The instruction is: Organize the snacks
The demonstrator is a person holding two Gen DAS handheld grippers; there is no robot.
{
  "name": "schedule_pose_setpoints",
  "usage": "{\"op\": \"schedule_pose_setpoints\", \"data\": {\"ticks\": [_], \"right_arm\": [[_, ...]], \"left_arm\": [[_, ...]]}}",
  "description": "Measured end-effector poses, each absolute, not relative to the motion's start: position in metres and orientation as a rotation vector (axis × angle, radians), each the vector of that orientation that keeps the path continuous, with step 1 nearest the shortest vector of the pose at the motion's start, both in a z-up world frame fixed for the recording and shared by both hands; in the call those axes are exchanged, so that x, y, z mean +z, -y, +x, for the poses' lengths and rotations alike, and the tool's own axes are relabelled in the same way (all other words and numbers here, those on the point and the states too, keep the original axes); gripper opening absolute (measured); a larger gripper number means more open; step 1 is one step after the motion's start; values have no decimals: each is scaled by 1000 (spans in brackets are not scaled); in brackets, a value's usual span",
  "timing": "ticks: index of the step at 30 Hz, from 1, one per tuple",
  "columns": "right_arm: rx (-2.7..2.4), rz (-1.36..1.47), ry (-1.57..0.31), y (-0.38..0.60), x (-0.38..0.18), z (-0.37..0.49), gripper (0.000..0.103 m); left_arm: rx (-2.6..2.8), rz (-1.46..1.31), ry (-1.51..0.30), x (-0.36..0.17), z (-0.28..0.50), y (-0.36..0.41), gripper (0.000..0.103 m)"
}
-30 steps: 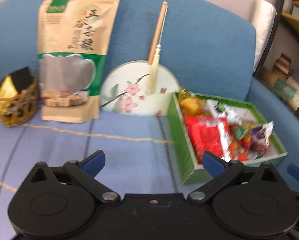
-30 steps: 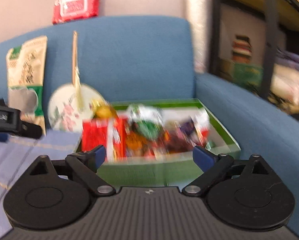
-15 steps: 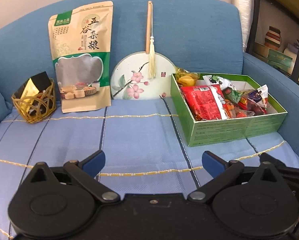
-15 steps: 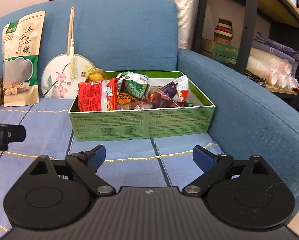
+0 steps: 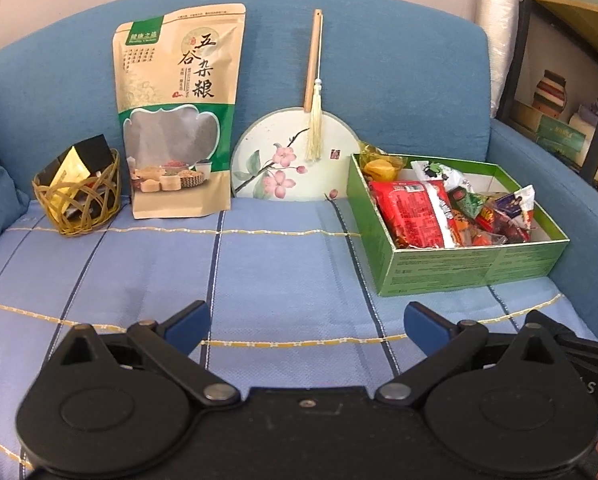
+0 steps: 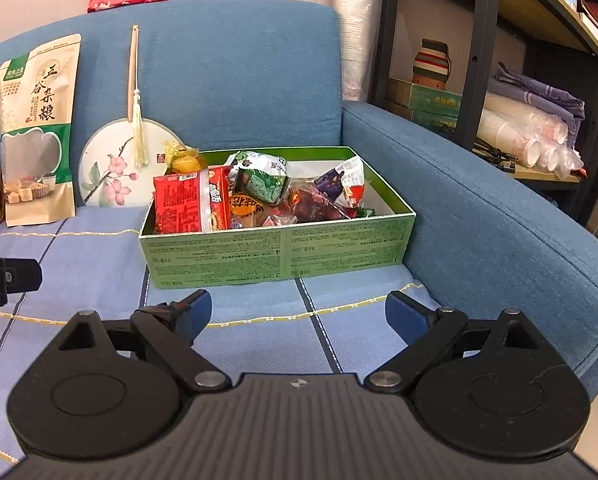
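Both tongs, left (image 5: 305, 320) and right (image 6: 297, 312), spread wide and empty before the green box (image 6: 279, 254); snack packets (image 6: 191, 200) heaped inside. Stage unclear: sorted, or awaiting sorting.

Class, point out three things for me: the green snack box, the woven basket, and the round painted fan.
green snack box (image 6: 275, 254): right wrist view, front wall.
woven basket (image 5: 79, 222): left wrist view, lower front weave.
round painted fan (image 5: 259, 148): left wrist view, pale upper-left face.

The striped seat (image 5: 283, 264) lies bare between the basket (image 5: 79, 204) and the green box (image 6: 275, 252). Packets (image 6: 191, 200) fill the box above its rim, seemingly leaving little gap. The armrest (image 6: 479, 216) closes its right side.
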State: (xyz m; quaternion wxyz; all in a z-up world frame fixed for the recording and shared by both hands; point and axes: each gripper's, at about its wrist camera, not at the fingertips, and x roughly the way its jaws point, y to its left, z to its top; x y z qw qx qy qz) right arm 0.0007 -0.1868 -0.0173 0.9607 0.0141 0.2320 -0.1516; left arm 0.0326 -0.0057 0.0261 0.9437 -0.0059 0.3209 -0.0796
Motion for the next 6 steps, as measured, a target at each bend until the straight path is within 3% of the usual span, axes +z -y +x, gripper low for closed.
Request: {"op": "schedule_pose_setpoints", "data": {"ticks": [6], "right_arm": [[-302, 23, -468, 183, -16, 1, 103]], "left_arm": [[-162, -10, -647, 30, 31, 6, 103]]}}
